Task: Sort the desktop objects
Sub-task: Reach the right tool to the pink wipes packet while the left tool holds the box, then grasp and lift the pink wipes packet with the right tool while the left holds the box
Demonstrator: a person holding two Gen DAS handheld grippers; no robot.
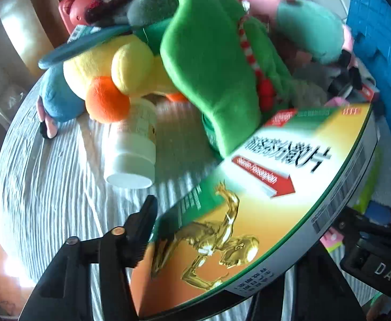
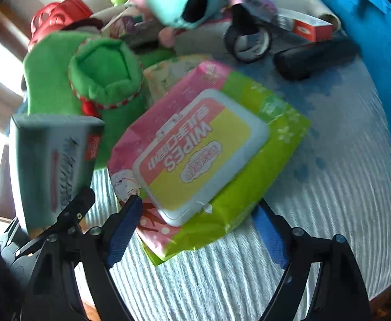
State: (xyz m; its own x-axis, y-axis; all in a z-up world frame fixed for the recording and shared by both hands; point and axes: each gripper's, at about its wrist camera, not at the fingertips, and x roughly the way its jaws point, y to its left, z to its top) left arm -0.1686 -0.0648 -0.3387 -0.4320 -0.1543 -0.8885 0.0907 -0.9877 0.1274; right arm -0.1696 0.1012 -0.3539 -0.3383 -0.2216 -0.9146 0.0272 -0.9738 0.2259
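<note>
Left claw point(image 1: 222, 240) is clamped on a medicine box point(image 1: 249, 200), which sits tilted between its fingers, over the striped cloth point(image 1: 48, 187). Just past it a white bottle point(image 1: 131, 147) lies on its side, cap toward the camera, right below the yellow plush point(image 1: 110, 64) and green plush point(image 1: 211, 67) in the toy pile. Right claw point(image 2: 198, 230) is spread wide with blue pads either side of the wipes pack point(image 2: 209, 155), not squeezing it. Tape roll point(image 2: 249, 42) and a black tube point(image 2: 310, 58) sit behind the wipes.
</note>
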